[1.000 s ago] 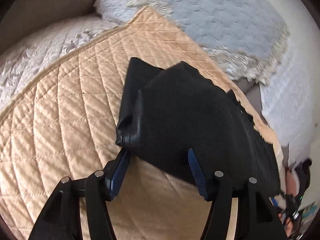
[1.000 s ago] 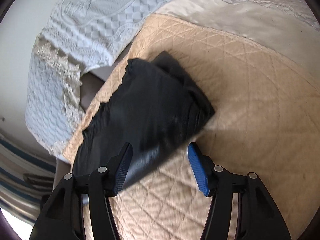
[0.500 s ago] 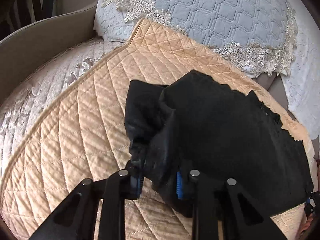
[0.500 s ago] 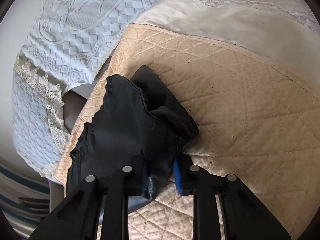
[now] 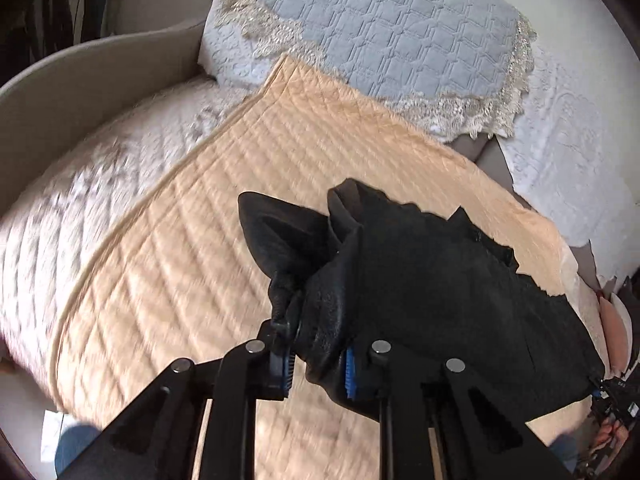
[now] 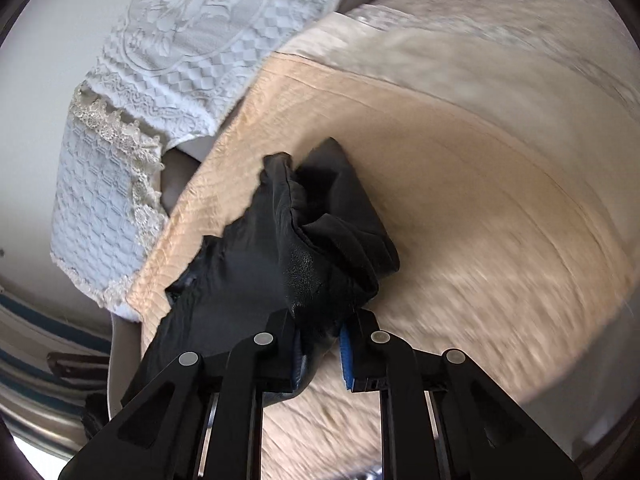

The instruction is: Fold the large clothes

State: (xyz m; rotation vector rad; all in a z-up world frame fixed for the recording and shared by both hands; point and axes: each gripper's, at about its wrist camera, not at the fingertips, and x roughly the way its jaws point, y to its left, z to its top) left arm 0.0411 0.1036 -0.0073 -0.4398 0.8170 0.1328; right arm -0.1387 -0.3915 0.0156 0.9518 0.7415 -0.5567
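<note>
— So how far along is it? 
— Partway: the black garment (image 5: 432,288) lies bunched on the peach quilt (image 5: 168,280), folding unfinished. 
— And since earlier? 
— Left gripper (image 5: 318,364) and right gripper (image 6: 320,354), wide apart before, now pinch garment edges, jaws closing, lifting them off the quilt.

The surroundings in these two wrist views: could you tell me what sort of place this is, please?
Most likely a home living room or bedroom. The black garment lies on a peach quilted cover over soft upholstered furniture, with a lace-trimmed grey cushion and a white lace throw behind it.
</note>
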